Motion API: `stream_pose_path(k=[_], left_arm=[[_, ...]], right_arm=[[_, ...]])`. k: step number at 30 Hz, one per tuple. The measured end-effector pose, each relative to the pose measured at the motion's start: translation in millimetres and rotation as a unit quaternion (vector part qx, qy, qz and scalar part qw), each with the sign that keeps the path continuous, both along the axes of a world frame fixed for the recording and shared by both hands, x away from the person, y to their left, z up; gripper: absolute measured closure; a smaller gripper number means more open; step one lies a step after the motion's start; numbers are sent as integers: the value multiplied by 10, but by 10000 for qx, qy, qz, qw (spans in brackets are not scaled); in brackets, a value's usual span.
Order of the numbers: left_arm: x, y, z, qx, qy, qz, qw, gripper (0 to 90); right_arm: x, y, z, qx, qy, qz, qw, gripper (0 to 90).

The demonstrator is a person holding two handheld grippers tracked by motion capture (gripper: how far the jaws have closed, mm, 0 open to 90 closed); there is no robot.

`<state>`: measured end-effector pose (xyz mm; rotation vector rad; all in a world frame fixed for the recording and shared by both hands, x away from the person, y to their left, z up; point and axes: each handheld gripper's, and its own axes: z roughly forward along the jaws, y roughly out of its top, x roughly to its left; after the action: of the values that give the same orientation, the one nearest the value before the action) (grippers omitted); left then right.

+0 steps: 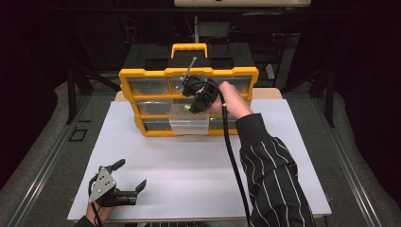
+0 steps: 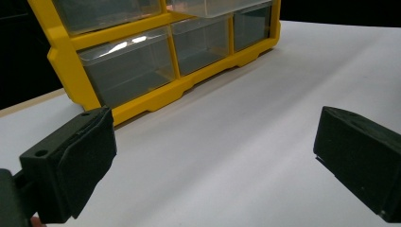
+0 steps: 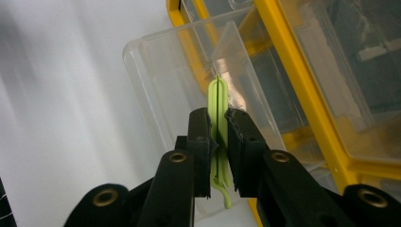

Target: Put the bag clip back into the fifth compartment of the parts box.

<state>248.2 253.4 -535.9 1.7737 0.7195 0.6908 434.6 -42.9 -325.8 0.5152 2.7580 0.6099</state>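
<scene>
- Nearest the person, at about 7 o'clock on the white table [image 1: 198, 184], the left gripper [image 1: 128, 176] rests with its jaws spread wide and nothing between them; a grey plate [image 1: 102, 183] sits on top of it.
- Seen from the left gripper view, its black pads [image 2: 90, 156] frame bare tabletop, with the yellow organizer [image 2: 142, 101] ahead at 11 o'clock.
- Farther in, a striped sleeve [image 1: 274, 175] reaches from 5 o'clock toward the table's centre.
- At 12 o'clock, the right gripper [image 1: 193, 109] hovers over a clear drawer [image 1: 189, 124] pulled out of the organizer's front.
- In the right gripper view, the jaws are closed tight on a thin light-green clip [image 3: 217, 101], held upright above the open drawer.
- Behind stands the organizer with its yellow handle [image 1: 189, 48], its other clear drawers pushed in.
</scene>
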Motion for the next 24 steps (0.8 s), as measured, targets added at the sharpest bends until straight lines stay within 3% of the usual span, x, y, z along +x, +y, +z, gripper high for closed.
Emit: stream_pose_path(k=[14, 17, 23, 24], left_arm=[[-6, 3, 2, -1, -10, -13, 10000, 3], [-10, 4, 2, -22, -10, -18, 10000, 3], [-6, 4, 3, -20, -18, -30, 10000, 3], [-4, 5, 4, -2, -25, -38, 10000, 2]], right_arm=[[66, 112, -142, -43, -19, -90, 9999, 792], [84, 109, -153, 52, -24, -244, 9997, 613], [68, 23, -122, 293, 11, -559, 9980, 357], [61, -2, -113, 331, 49, -609, 9976, 277]])
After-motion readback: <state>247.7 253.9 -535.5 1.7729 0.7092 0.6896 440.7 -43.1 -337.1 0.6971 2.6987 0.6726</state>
